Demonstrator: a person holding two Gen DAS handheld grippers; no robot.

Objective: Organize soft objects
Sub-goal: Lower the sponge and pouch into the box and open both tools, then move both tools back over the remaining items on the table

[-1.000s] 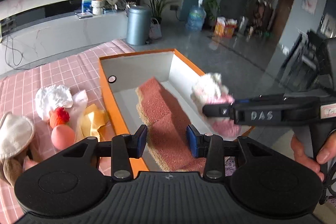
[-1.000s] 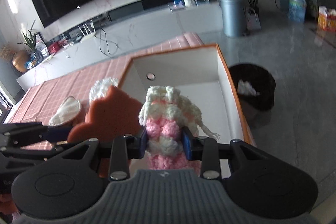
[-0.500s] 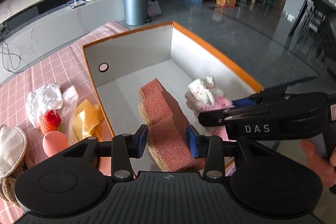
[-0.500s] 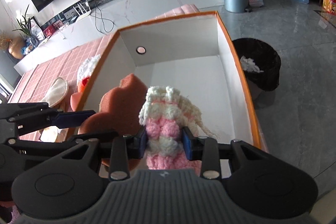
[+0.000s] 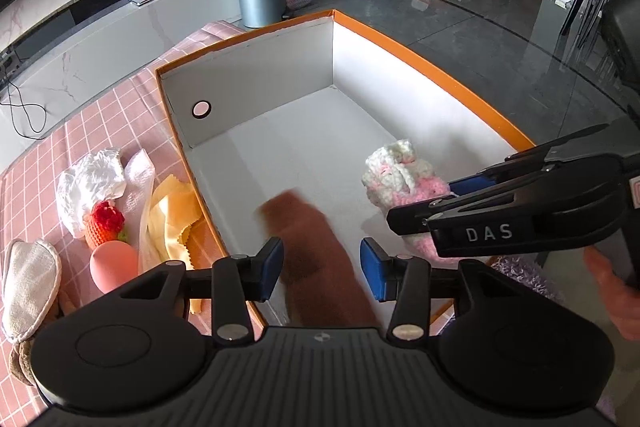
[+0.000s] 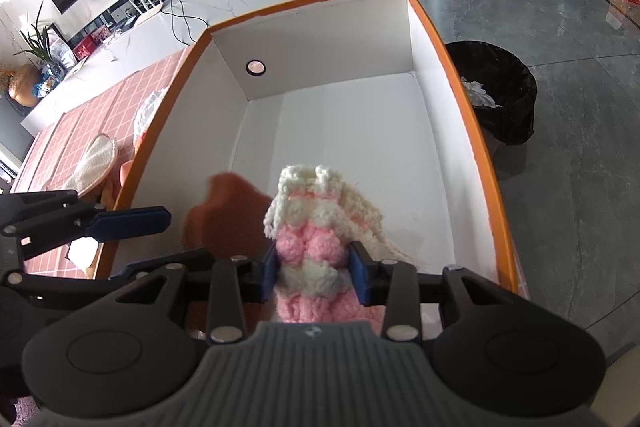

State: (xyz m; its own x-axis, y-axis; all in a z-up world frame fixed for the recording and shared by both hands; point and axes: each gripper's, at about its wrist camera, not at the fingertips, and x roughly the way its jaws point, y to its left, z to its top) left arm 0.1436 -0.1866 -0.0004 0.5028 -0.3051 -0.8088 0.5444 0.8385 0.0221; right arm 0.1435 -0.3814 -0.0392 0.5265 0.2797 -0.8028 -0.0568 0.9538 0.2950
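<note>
An orange-rimmed white box (image 5: 436, 71) stands on the pink checked table; it also shows in the right wrist view (image 6: 460, 79). My left gripper (image 5: 320, 269) is open over the box's near end. The reddish-brown sponge (image 5: 320, 255) is blurred between and below its fingers, not touching them, and shows in the right wrist view (image 6: 224, 215). My right gripper (image 6: 314, 277) is shut on a pink and white knitted toy (image 6: 320, 227), held inside the box at its right side; the toy shows in the left wrist view (image 5: 400, 179).
Left of the box lie a white fluffy cloth (image 5: 90, 179), a red knitted strawberry (image 5: 105, 221), a pink egg-shaped ball (image 5: 114, 261), a yellow cloth (image 5: 176, 211) and a beige pad (image 5: 28, 279). A black bin (image 6: 500, 91) stands on the floor right of the box.
My left gripper has opened and let go of the sponge, which is dropping into the box. Both grippers have moved further over the box. The right gripper still holds the knitted toy.
</note>
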